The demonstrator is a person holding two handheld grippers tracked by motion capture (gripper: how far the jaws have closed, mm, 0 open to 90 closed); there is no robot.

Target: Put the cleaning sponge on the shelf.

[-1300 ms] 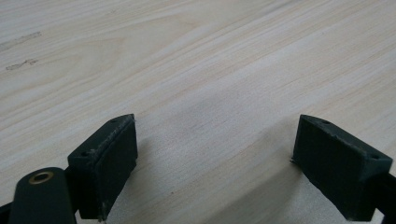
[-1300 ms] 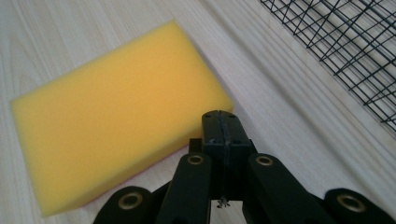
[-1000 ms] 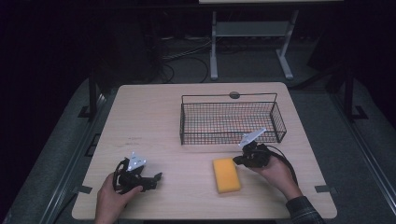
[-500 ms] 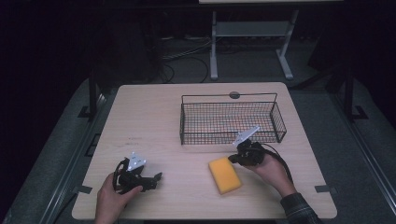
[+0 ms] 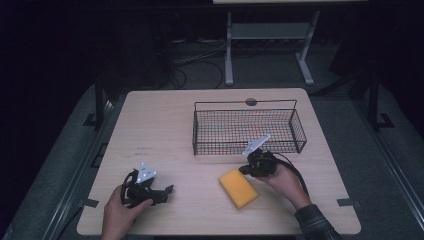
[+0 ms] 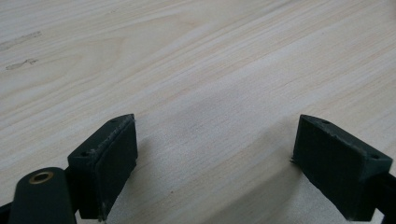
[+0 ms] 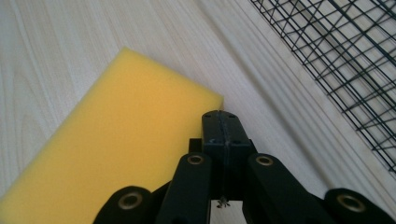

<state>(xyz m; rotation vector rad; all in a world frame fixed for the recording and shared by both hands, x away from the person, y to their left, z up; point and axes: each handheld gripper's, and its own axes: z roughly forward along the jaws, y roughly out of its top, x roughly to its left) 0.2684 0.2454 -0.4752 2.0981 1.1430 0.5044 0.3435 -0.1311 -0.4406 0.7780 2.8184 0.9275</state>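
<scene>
Yellow foam sponge point(image 5: 239, 187) lay flat on the wooden table point(image 5: 165, 125), its long axis running diagonally, one end toward the wire basket point(image 5: 248, 127) and the other toward the person's edge. The right gripper point(image 5: 245, 170) sat at the sponge's basket-side corner, jaws pressed together with nothing between them, tips over that corner. The basket stood just beyond this gripper. Well to the sponge's left, the left gripper point(image 5: 169, 189) rested on bare wood, jaws wide apart.

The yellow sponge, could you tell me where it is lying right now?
In the high view the yellow sponge lies on the table, front right, before the wire basket, beside the right gripper.
</scene>
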